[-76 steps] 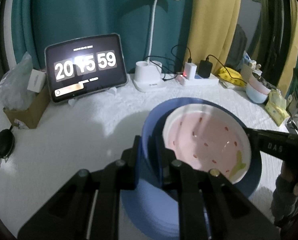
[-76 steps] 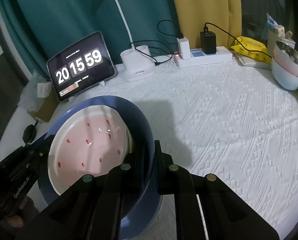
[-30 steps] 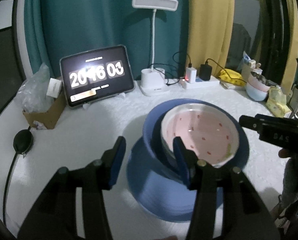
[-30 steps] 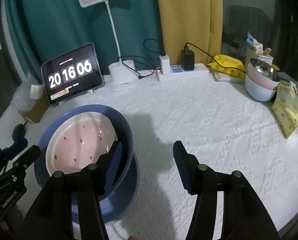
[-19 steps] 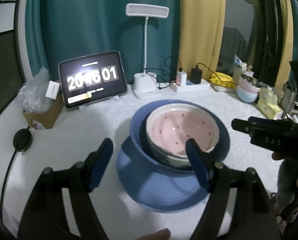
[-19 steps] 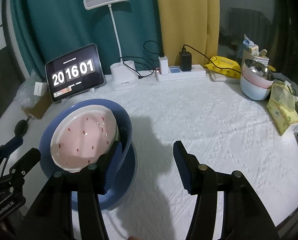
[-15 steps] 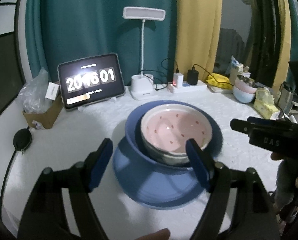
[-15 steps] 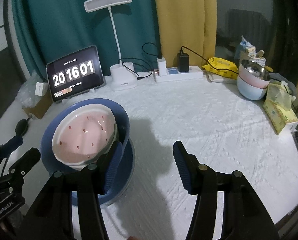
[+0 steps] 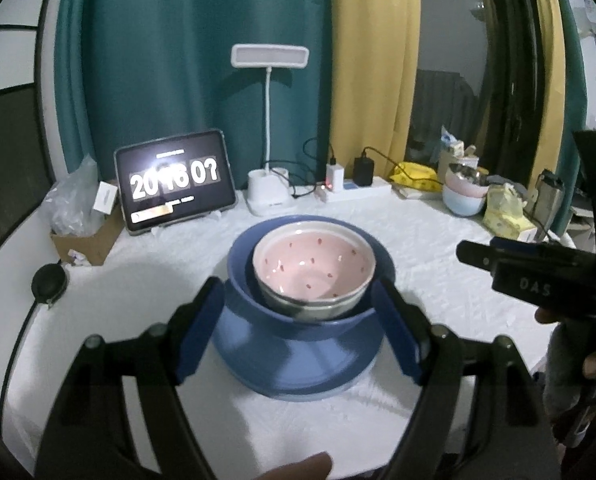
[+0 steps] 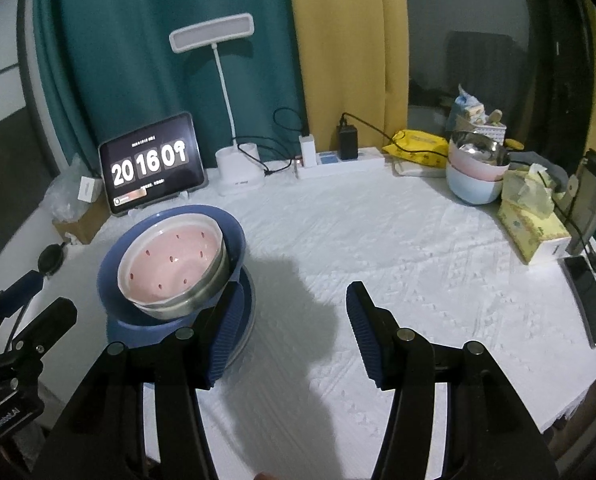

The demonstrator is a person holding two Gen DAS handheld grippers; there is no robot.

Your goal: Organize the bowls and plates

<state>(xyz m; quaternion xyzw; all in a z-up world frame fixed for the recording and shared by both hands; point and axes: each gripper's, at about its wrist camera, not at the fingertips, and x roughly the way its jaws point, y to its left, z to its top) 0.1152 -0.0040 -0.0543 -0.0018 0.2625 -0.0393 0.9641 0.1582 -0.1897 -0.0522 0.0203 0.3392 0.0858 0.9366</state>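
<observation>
Blue and pink crockery is stacked at the table's middle left: a pink bowl (image 9: 315, 268) with red specks is nested in a steel bowl (image 10: 190, 304), which is seated in a blue bowl (image 9: 306, 322), and all 3 are carried by a blue plate (image 9: 294, 368) on the white tablecloth (image 10: 398, 264).

In the left wrist view the stack is seen at 12 o'clock from the left gripper (image 9: 298, 324), whose blue pads are spread wide and are kept clear of the crockery on both sides. 2.5 s ago those pads were clamped on the blue bowl's rim; 1.0 s ago they were already parted, and since then the gripper has been drawn back and the stack is seen smaller.

The right gripper (image 10: 294, 332) is likewise held apart, with nothing between its pads; the stack is found at 10 o'clock from it, just beside its left pad. It too was closed on the blue bowl's rim 2.5 s ago.

A tablet clock (image 10: 152, 164) is stood at 11 o'clock behind the stack, with a desk lamp (image 10: 234, 120) to its right. A second pile of bowls (image 10: 476, 172) is placed at 2 o'clock, well apart from the stack.
</observation>
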